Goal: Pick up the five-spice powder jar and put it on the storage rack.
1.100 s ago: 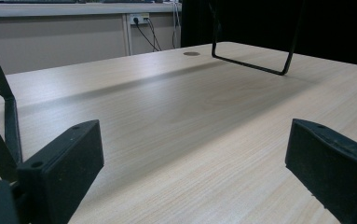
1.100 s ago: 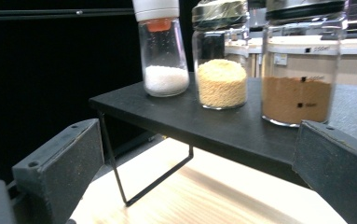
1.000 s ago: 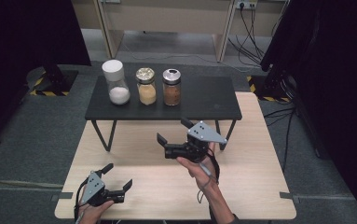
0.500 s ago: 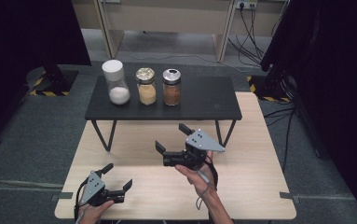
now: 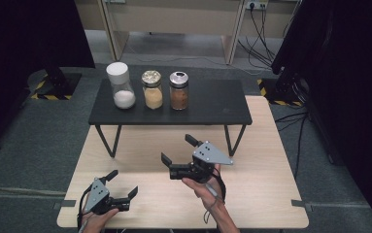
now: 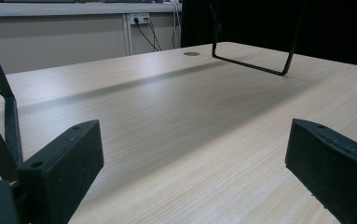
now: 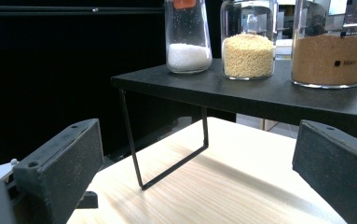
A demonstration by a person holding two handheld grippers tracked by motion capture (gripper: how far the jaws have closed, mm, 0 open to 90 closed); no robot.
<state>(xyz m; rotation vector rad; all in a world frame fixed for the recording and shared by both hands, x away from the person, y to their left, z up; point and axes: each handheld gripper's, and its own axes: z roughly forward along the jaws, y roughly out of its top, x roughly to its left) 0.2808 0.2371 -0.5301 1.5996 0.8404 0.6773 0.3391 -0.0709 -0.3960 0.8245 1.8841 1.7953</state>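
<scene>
Light wooden counter (image 5: 271, 194), black raised shelf (image 5: 212, 104) on thin metal legs, three glass jars in a row on it, white-lidded jar (image 5: 120, 87), yellow-grain jar (image 5: 152, 91), brown-powder jar (image 5: 178, 91), grey carpet floor (image 5: 28, 145)

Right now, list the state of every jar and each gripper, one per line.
Glass jar with white cap: upright, capped, white grains low in it.
Glass jar with gold lid: upright, lidded, about half full of yellow grains.
Glass jar with silver lid: upright, lidded, brown powder inside.
Left gripper: open, holding nothing, low over the wooden table.
Right gripper: open, holding nothing.
</scene>
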